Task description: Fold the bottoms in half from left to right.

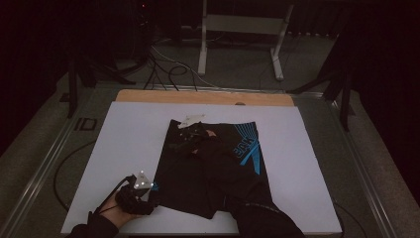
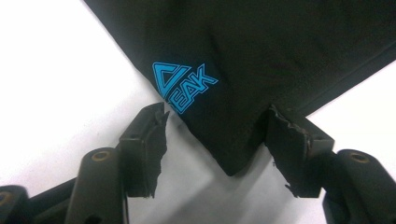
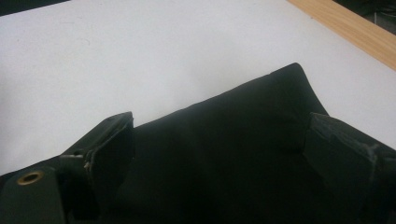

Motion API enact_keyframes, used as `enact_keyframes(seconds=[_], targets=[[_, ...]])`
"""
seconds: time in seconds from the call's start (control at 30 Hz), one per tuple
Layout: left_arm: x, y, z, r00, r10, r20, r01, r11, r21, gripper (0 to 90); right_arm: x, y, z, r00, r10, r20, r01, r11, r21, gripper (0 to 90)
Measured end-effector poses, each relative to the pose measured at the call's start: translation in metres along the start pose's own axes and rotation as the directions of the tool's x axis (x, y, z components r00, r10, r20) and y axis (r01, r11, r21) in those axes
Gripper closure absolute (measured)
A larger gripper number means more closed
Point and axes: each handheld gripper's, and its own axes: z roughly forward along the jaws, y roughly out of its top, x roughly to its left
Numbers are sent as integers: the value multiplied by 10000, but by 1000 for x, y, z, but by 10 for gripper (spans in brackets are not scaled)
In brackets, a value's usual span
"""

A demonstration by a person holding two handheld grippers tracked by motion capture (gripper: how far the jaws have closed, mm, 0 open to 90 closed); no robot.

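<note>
I see the white table sheet [image 1: 124, 148] covering most of the tabletop, with a strip of bare wooden table edge [image 1: 198, 97] along the far side. Beyond it, on the floor, a pale metal frame [image 1: 242, 29] and loose cables [image 1: 168, 69] sit in the dark.

The black shorts [image 1: 208, 168] lie flat near the middle of the sheet, reaching toward the near edge. Blue striped lettering [image 1: 247, 146] runs down their right side, and a small blue logo [image 2: 184, 86] sits by the near left corner.

The right gripper [image 1: 194, 130] is over the far end of the shorts, the person's dark sleeve [image 1: 257, 208] stretching across the fabric to it. In the right gripper view I note its jaws spread wide, a raised fold of black cloth [image 3: 243, 140] lying between them; neither pad presses on it, as far as I can tell.

The left gripper [image 1: 148, 191] is at the near left corner of the shorts, held by a hand [image 1: 116, 210] at the sheet's near edge. In the left gripper view its jaws stand half spread on either side of the pointed fabric corner [image 2: 231, 158]. The right pad seems to touch the hem; the left pad is just beside the logo, with white sheet showing in the gap. Not pinched.
</note>
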Motion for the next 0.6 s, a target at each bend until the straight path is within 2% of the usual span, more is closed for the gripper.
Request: enact_keyframes(seconds=[0.03, 0.17, 0.27, 0.37, 0.47, 0.6], targets=[[0, 0, 0, 10000, 0, 0, 0, 10000, 0, 407, 0, 0, 1, 10000, -50, 3, 50, 10000, -10, 96], [-1, 2, -1, 9999, 43, 127, -43, 10000, -29, 525, 0, 1, 1, 10000, -85, -1, 85, 10000, 26, 95], [-1, 2, -2, 9991, -22, 433, 26, 9999, -101, 669, 0, 3, 1, 9999, -105, 27, 105, 9999, -15, 96], [-2, 3, -2, 9981, 3, 617, 1, 10000, -65, 765, 0, 4, 1, 9999, -125, 14, 125, 9999, -28, 96], [-2, 4, -3, 9977, -78, 674, 85, 9999, -100, 820, 1, 4, 2, 10000, -96, 26, 96, 10000, -29, 95], [-2, 5, -6, 9975, -155, 688, 182, 9990, -396, 841, -1, 5, 6, 9999, -100, 12, 100, 9999, -18, 95]])
